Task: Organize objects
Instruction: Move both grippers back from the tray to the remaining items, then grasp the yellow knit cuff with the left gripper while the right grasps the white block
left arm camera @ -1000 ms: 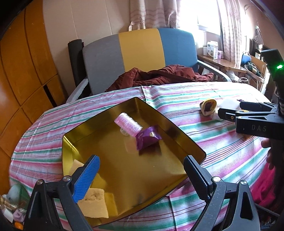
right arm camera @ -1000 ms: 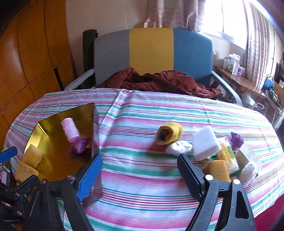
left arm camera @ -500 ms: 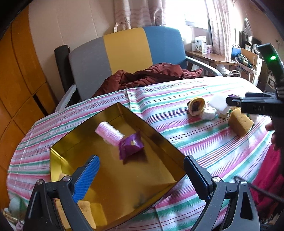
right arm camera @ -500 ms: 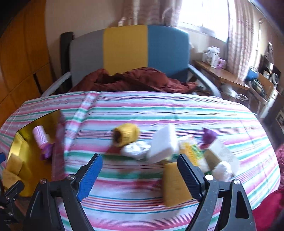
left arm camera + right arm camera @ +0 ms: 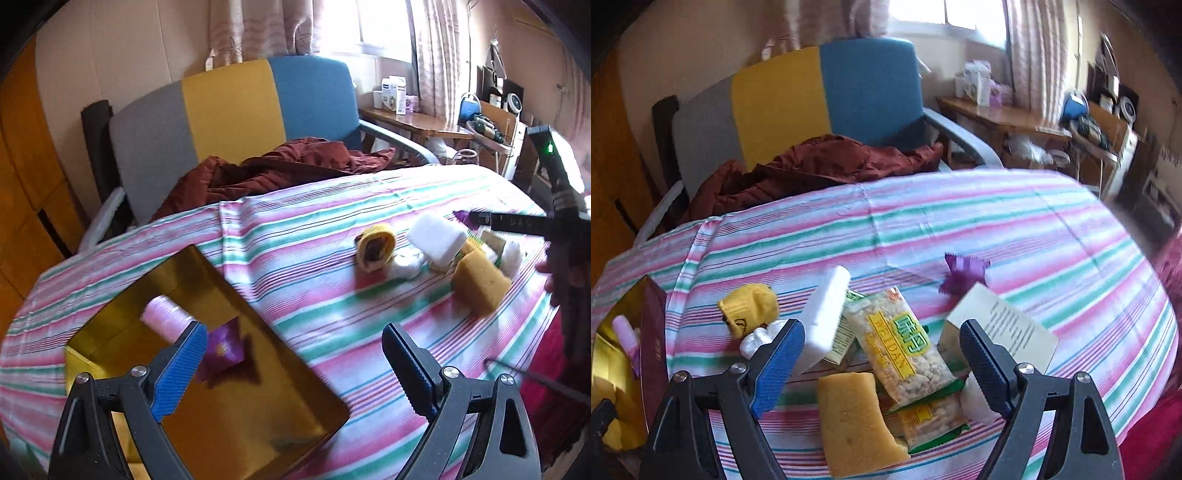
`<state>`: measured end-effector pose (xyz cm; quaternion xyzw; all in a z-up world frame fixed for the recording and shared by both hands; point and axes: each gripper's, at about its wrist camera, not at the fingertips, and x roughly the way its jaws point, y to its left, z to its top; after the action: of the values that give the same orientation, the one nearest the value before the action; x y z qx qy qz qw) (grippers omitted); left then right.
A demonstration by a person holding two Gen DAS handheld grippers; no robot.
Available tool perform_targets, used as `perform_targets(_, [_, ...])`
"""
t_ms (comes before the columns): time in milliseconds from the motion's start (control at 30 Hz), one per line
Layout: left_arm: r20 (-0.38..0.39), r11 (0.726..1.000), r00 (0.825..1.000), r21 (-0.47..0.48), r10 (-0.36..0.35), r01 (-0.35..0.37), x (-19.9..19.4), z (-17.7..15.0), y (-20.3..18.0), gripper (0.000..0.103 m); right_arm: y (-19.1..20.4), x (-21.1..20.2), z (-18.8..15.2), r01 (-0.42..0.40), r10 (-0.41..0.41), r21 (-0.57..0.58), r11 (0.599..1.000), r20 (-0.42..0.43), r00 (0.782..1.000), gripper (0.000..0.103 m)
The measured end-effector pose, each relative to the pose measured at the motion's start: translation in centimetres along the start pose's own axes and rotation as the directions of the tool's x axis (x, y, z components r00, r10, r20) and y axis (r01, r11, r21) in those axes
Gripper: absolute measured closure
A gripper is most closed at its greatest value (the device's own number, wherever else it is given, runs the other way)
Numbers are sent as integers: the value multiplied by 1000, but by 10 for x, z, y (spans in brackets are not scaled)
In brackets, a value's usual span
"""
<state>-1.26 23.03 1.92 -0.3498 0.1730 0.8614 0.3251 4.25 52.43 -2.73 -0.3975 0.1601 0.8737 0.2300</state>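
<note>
A gold tray (image 5: 258,406) at the left of the table holds a pink roll (image 5: 166,317) and a purple packet (image 5: 225,350). My left gripper (image 5: 291,343) hovers open over the tray's right edge, with nothing between its fingers. To the right lies a pile: a yellow roll (image 5: 750,304), a white block (image 5: 827,314), a rice snack packet (image 5: 905,350), a yellow sponge (image 5: 855,417), a cream box (image 5: 1004,328) and a purple wrapper (image 5: 964,273). My right gripper (image 5: 881,332) is open just above the snack packet and sponge, holding nothing.
A striped cloth (image 5: 314,206) covers the round table. Behind it stands an armchair (image 5: 229,118) with a maroon garment (image 5: 277,166) on the seat. A wooden side table (image 5: 413,118) with boxes stands at the back right. The tray's maroon outer wall (image 5: 653,332) shows in the right wrist view.
Both grippers have moved right across the table. The right one went from the mid-table to above the pile. The left one slid from the tray's middle to its right edge. Both stayed open.
</note>
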Motion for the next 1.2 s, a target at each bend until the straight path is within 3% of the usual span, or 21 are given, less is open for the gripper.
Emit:
perform_targets(100, [-14,998,999,-28,-50,49,14,13,-4,7,-13,0,1,-34,34,73,997,3,999,15])
perform_targets(267, [-40,989,990,-68,-132,129,45,37,-15,12,-16,2,1,-50,51,95,994,-14,999,15])
perform_targets(567, [-86,951,958,-178,-272,254,106,76,-27,18,-2,7,-1,-66,67,26,998,-34,997,15])
perform_targets(867, [-174,922,924,-251,-341,294,175,94,-39,18,17,14,-4,-89,85,-66,994,-60,995,15])
perform_targets(900, [-199,919,915,-259,-351,297,184,92,-41,24,17,15,-5,-91,86,-67,994,-64,994,15])
perform_targets(933, [-222,913,902,-266,-370,309,192,90,-41,38,17,15,-5,-92,88,-67,993,-67,994,15])
perform_targets(1000, [-263,899,873,-277,-410,338,203,84,-44,58,17,17,-5,-100,96,-61,993,-76,993,15])
perform_targets(1200, [-230,901,886,-271,-403,339,188,75,-38,64,21,25,5,-149,145,-37,988,-89,985,17])
